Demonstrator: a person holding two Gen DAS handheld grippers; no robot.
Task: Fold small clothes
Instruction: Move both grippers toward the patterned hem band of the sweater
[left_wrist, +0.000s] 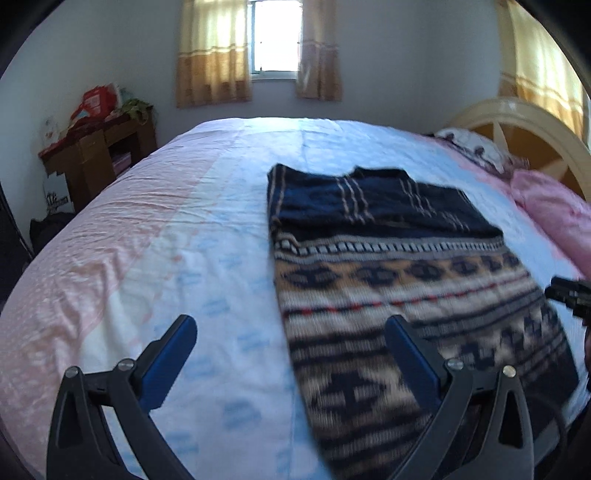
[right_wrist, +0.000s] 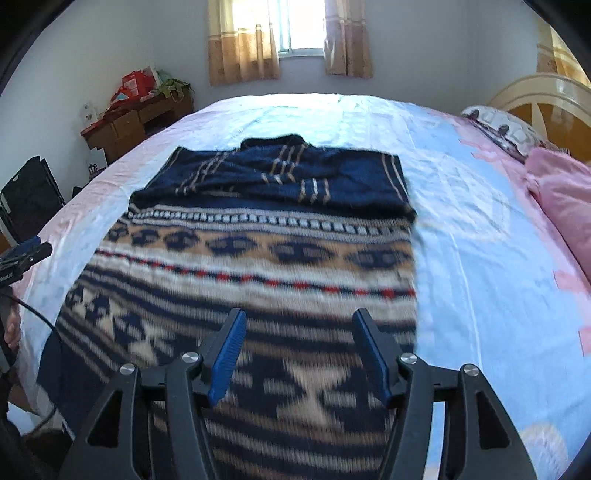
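A knitted sweater (right_wrist: 258, 266) with navy, tan and white bands and a thin red line lies flat on the bed, its navy sleeves (right_wrist: 280, 177) folded across the upper part. In the left wrist view the sweater (left_wrist: 406, 280) lies to the right. My left gripper (left_wrist: 291, 325) is open and empty, hanging over the sweater's left edge and the sheet. My right gripper (right_wrist: 297, 319) is open above the sweater's lower half, nothing between its blue pads (right_wrist: 229, 354). The right gripper's tip (left_wrist: 569, 293) shows at the left wrist view's right edge, and the left gripper (right_wrist: 22, 256) at the right wrist view's left edge.
The bed sheet (right_wrist: 480, 221) is pale blue, white and pink. A pink pillow (right_wrist: 561, 199) and a patterned pillow (right_wrist: 506, 129) lie by the headboard (right_wrist: 535, 99) at right. A wooden desk (right_wrist: 136, 125) with red items stands at far left, a dark chair (right_wrist: 29, 195) nearer.
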